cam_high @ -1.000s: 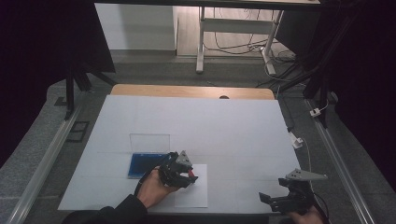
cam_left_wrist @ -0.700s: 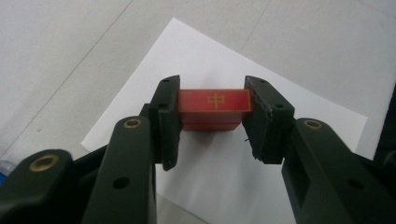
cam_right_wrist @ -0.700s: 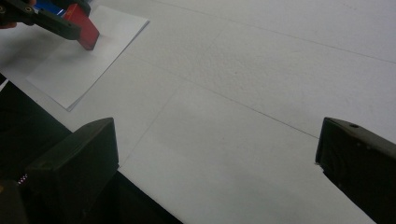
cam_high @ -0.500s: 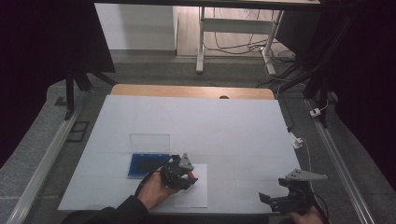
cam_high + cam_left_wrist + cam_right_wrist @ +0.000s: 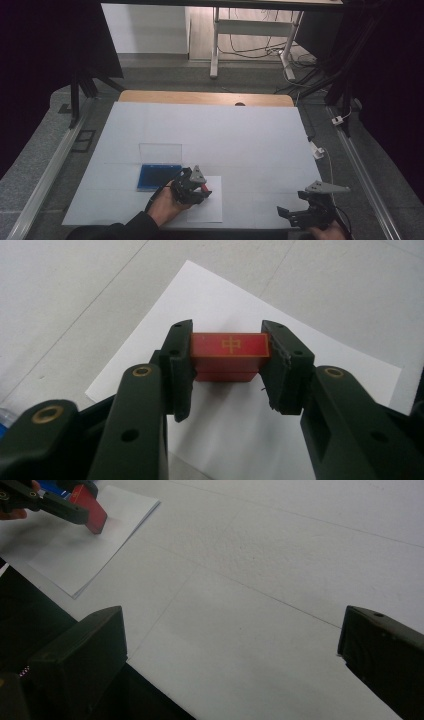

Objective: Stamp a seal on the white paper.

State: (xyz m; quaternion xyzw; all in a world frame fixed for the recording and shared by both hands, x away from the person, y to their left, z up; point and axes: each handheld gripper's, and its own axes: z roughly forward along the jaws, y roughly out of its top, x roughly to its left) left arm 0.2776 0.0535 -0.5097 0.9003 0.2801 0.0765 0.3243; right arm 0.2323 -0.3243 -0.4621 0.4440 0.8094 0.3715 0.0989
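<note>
While my left gripper pinches the red stamp over the paper sheet, any tilt risks smudging; my right gripper gapes idle.

White-covered surface with a bare wooden strip along the far edge, grey metal rails down both sides. Beyond, grey floor, white-legged table frame, tangled cables. Dark flanks, dim light.
</note>
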